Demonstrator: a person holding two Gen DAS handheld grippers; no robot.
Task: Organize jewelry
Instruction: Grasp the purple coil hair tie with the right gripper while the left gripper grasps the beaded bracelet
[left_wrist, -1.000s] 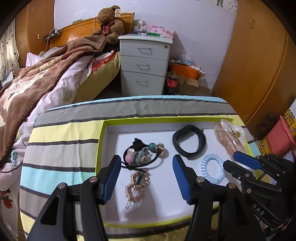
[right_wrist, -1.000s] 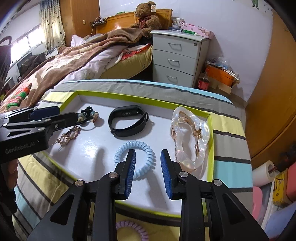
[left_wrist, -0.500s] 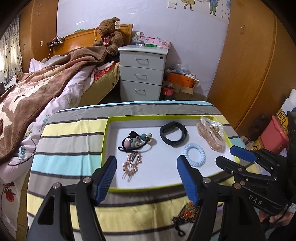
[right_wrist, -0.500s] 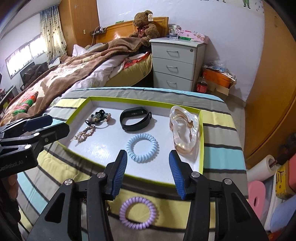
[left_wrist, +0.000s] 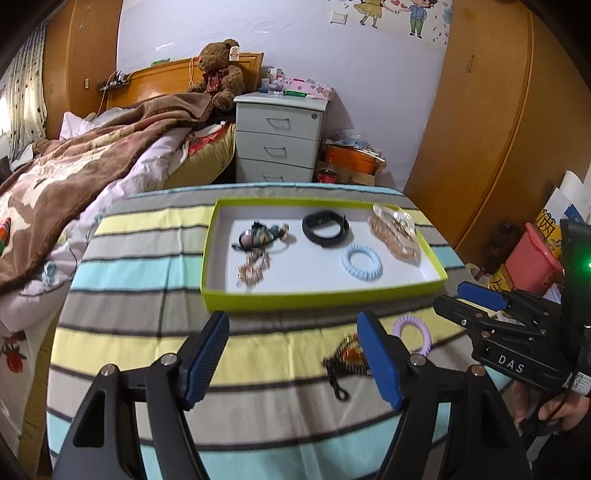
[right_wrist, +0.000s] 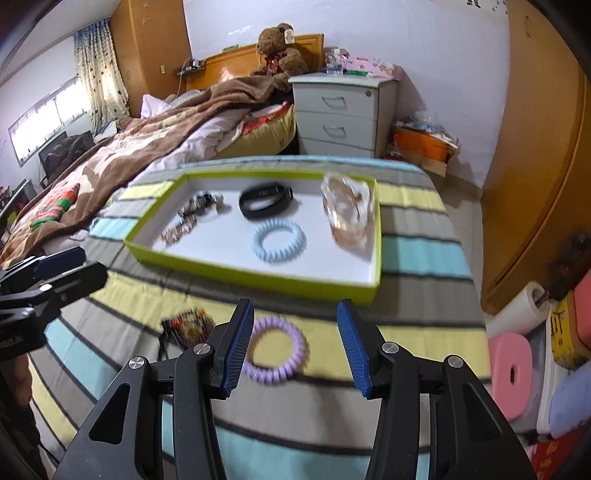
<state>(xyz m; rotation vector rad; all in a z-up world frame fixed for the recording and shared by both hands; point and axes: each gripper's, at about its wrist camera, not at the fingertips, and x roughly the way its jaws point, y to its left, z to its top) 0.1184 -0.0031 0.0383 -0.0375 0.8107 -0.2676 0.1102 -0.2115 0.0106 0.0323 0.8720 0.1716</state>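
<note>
A green-rimmed white tray (left_wrist: 325, 299) on the striped cloth holds a black band (left_wrist: 325, 229), a pale blue coil tie (left_wrist: 361, 262), a clear hair claw (left_wrist: 395, 232), a charm hair tie (left_wrist: 260, 236) and a gold clip (left_wrist: 253, 267). In front of the tray, on the cloth, lie a purple coil tie (right_wrist: 275, 349) and a dark beaded ornament (right_wrist: 188, 326). My left gripper (left_wrist: 293, 325) hovers short of the tray, its jaws opening with nothing between them. My right gripper (right_wrist: 295, 314) is open above the purple tie, apart from it.
The striped table (left_wrist: 147, 332) stands beside a bed with a brown blanket (left_wrist: 92, 166) on the left. A grey drawer unit (left_wrist: 280, 136) and an orange box (left_wrist: 351, 158) are behind it. Wooden wardrobes line the right, with a pink bucket (left_wrist: 532, 258) on the floor.
Both grippers have pulled back from over the tray to its near side. The right jaws have spread wider, the left a little. The purple tie and the dark ornament have come into view.
</note>
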